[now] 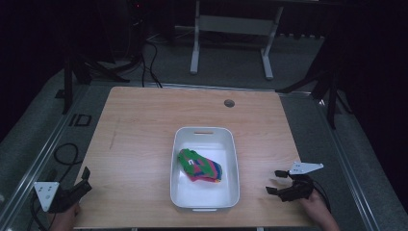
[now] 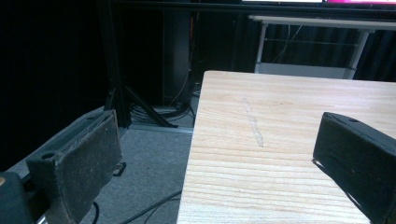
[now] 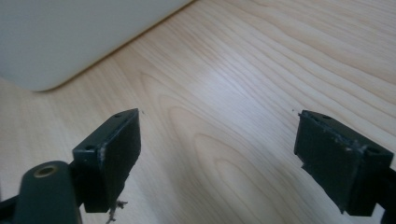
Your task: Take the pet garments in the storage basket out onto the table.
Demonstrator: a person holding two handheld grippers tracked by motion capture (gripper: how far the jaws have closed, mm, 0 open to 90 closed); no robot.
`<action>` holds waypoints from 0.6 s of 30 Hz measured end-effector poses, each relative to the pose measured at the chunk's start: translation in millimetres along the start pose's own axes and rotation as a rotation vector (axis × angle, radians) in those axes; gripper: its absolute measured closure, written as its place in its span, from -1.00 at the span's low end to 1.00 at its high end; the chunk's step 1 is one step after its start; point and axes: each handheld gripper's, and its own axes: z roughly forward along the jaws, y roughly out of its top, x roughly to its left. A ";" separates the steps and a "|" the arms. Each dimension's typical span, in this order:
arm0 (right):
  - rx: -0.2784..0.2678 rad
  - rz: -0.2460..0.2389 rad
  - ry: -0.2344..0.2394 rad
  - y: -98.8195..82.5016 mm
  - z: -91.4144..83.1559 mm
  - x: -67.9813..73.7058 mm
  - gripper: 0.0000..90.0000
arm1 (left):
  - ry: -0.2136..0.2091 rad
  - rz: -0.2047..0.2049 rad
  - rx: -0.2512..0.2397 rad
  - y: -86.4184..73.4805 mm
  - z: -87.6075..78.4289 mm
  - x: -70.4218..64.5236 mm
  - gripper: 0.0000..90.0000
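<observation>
On the grey carpeted floor stands the rectangular light wooden table (image 1: 144, 144), and every other place is given from the white rectangular plastic bin (image 1: 179, 159) set a little toward the person's side of the tabletop's middle. Inside that bin, on its floor and nearer its left wall, lies a folded bundle of green, red and blue patterned cloth (image 1: 199, 166). Beyond the bin's far end, near the table's far edge, sits a small round grey grommet (image 1: 229, 103). Right of the bin, by its near right corner and apart from it, the black right gripper (image 1: 278, 182) is held in a hand (image 1: 315, 202) with its jaws spread wide and nothing between them; the right gripper view shows those jaws over bare wood, the bin's rounded corner (image 3: 42, 70) beyond. Well left of the bin, at the table's near left corner, the black left gripper (image 1: 85, 179) is likewise gaping and empty, one jaw over the floor and one over the tabletop (image 2: 280, 140).
</observation>
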 end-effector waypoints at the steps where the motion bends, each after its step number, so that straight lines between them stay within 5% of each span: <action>1: 0.009 0.002 0.010 2.6 1.0 0.9 -0.67 | 0.000 -0.004 0.001 0.0 0.1 0.5 -0.97; 18: 0.045 -0.129 0.132 66.5 5.3 33.1 -0.67 | 0.000 -0.002 -0.003 -0.1 -0.2 0.2 -0.97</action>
